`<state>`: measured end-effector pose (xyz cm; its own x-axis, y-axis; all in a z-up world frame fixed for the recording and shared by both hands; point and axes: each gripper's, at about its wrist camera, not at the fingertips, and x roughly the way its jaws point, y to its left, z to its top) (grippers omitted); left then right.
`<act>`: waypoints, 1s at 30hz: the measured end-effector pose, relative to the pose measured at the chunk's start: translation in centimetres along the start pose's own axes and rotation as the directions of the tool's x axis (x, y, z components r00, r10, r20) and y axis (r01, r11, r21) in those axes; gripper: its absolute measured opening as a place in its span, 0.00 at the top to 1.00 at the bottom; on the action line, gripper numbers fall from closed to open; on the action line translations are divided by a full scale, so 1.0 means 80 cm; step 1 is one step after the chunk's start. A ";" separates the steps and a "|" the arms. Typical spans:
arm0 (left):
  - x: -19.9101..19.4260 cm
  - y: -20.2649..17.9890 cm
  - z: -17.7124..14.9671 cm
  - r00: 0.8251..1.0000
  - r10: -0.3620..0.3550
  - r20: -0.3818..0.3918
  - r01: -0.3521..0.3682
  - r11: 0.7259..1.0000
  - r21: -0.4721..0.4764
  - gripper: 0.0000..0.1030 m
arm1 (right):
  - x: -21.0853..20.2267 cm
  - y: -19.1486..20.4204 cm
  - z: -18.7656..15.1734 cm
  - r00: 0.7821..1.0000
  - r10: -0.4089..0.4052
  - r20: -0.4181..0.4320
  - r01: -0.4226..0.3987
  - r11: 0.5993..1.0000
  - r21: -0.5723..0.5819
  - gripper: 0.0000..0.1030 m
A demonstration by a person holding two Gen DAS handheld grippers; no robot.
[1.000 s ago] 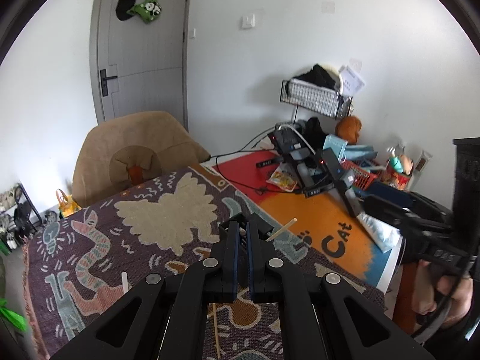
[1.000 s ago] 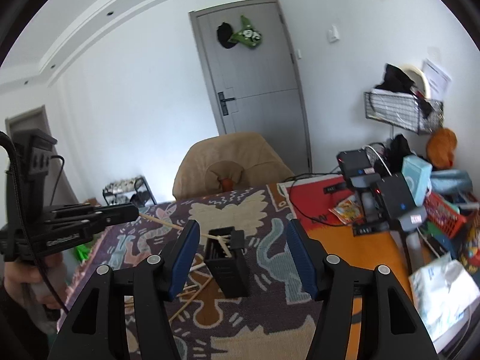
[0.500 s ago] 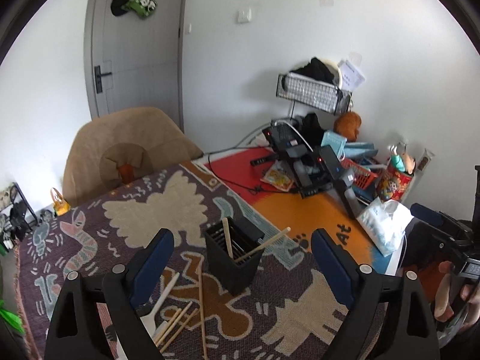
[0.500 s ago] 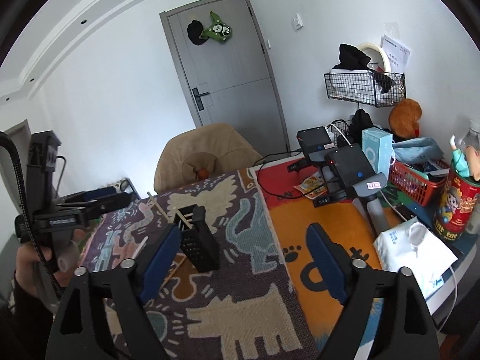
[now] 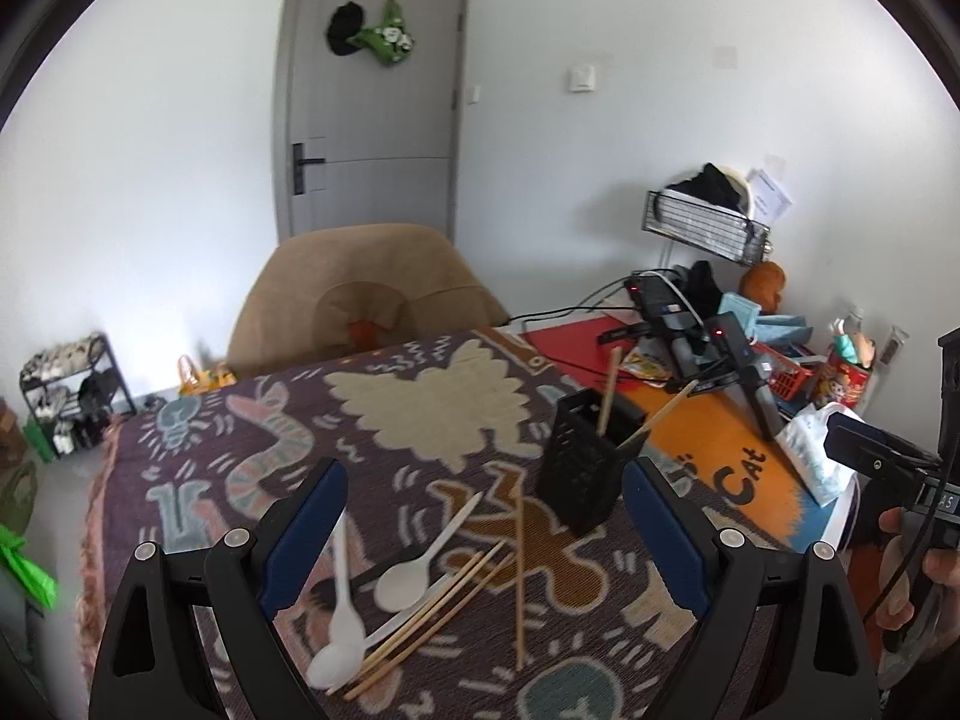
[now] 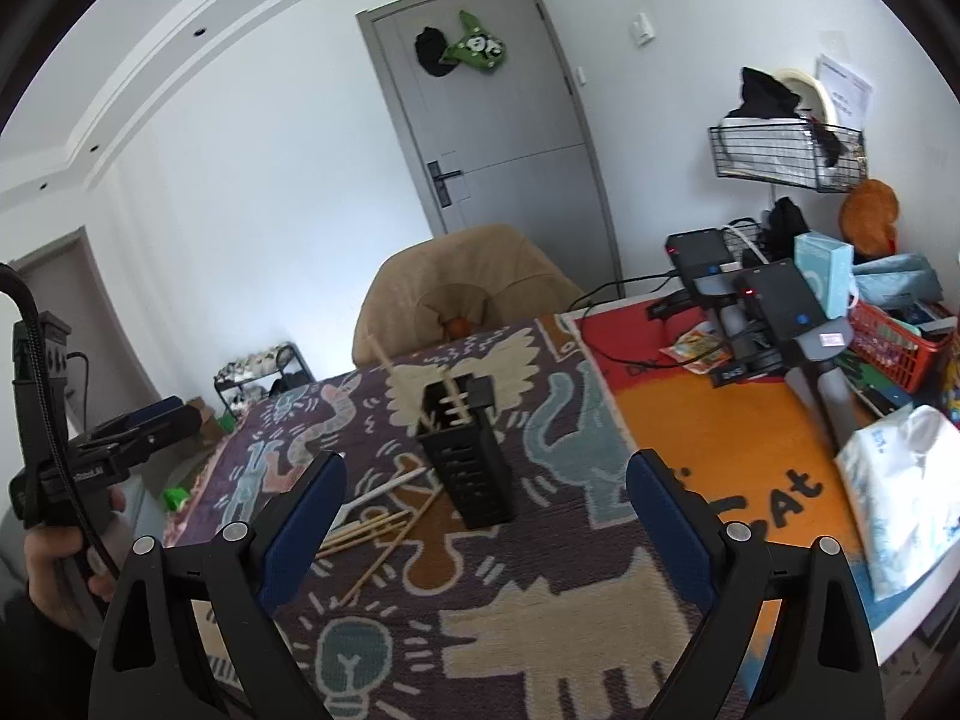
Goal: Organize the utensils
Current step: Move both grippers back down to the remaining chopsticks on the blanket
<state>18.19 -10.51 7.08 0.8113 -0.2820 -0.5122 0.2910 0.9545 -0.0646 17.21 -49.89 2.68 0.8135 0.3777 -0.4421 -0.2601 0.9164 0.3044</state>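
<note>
Seen from the left wrist, the left gripper (image 5: 483, 516) hangs over the patterned blanket (image 5: 414, 420) that covers the surface, its blue-padded jaws spread wide with nothing between them; they have just been opening. Ahead and a little to the right stands the black slotted utensil holder (image 5: 579, 474), upright, with two wooden chopsticks (image 5: 606, 390) already leaning out of its top. Nearer the camera lies what is left: two white plastic spoons (image 5: 408, 576), one crossing toward the other's handle, and beside them a loose fan of chopsticks on the blanket (image 5: 447, 591), one stick lying apart and running toward the holder's foot. At the far right edge the person's other hand holds the right gripper (image 5: 870, 462).

Seen from the right wrist, the right gripper (image 6: 486, 510) is also released, its jaws wide apart and empty, having just been opening further. The holder (image 6: 471, 462) stands between and beyond the pads, with sticks poking from its top. The loose chopsticks (image 6: 375, 531) and a white handle lie to the holder's left. The left gripper (image 6: 144, 426) hovers at the left edge, gripped by a hand.

I'd judge the job barely begun: a couple of sticks are stowed, while both spoons and most chopsticks wait.
</note>
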 end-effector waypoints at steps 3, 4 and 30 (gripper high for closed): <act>-0.011 0.024 -0.021 0.999 0.037 0.001 -0.037 0.999 -0.038 0.10 | 0.014 0.018 -0.012 1.000 0.023 -0.017 -0.024 1.000 -0.013 0.08; -0.013 0.032 -0.029 0.999 0.049 -0.004 -0.049 0.997 -0.053 0.13 | 0.020 0.025 -0.017 0.999 0.022 -0.024 -0.022 1.000 -0.018 0.08; 0.036 0.110 -0.178 0.964 0.084 -0.252 -0.122 0.983 -0.140 0.70 | 0.121 0.108 -0.123 0.972 0.016 -0.235 -0.038 0.995 -0.092 0.24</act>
<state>15.87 -1.52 -7.19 0.6790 -0.1678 -0.7147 0.1159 0.9858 -0.1213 17.73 -37.02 -7.32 0.6643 0.4128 -0.6231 -0.3377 0.9095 0.2426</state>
